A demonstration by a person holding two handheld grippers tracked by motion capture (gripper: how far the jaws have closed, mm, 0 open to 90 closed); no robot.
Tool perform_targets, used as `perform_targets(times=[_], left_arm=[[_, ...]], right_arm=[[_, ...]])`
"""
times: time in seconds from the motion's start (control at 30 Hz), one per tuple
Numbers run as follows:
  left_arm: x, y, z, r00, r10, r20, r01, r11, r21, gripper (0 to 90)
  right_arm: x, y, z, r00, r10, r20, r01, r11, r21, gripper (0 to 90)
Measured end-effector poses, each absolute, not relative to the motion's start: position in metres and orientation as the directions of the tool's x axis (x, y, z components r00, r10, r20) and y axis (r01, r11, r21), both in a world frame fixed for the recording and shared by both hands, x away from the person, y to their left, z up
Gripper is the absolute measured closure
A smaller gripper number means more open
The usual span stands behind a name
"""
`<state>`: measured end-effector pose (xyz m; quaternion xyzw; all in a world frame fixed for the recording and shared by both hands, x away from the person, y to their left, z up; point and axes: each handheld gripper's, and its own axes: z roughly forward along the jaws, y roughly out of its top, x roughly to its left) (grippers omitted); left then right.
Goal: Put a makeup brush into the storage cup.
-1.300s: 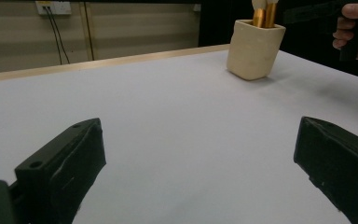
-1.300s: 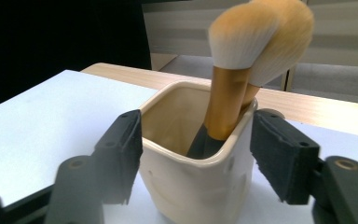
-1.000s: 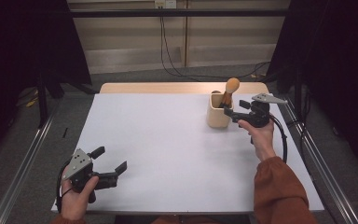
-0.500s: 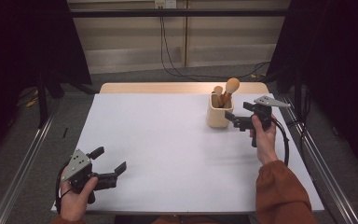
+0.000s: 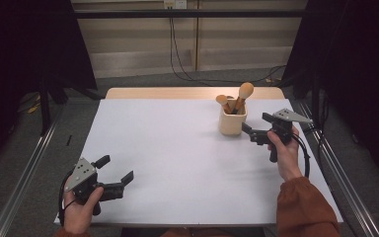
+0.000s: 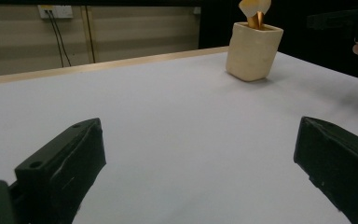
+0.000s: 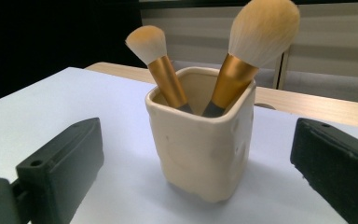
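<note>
A cream ceramic cup (image 5: 232,123) stands at the table's back right with two gold-handled makeup brushes in it, a large one (image 5: 246,91) and a small one (image 5: 222,99). My right gripper (image 5: 254,124) is just right of the cup and points at it. Its jaws have just been opening and now stand wide with nothing between them. In the right gripper view the cup (image 7: 203,144) stands close ahead, both brushes (image 7: 256,42) leaning inside it. My left gripper (image 5: 114,169) rests open and empty at the front left corner, far from the cup (image 6: 253,50).
The white table top (image 5: 177,148) has a wooden strip (image 5: 187,93) along its far edge. Metal rails (image 5: 27,168) run down both sides of the table. Dark curtains and cables on the floor lie beyond it.
My right gripper has drawn back from the cup, to the right and toward the person, with its jaws wider. The large brush now stands in the cup. The left gripper has not moved.
</note>
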<state>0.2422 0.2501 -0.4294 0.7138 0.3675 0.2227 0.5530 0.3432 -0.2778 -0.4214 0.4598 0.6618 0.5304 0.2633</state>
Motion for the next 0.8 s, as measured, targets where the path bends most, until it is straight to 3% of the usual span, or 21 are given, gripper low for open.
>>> perform_targets(times=[0.8], left_arm=[[0.243,0.252,-0.429,0.625,0.775,-0.092,0.276,-0.109,0.955,2.0]], right_arm=[[0.289,-0.29,-0.429,-0.408,0.906,0.113,0.313,0.023,0.95,3.1]])
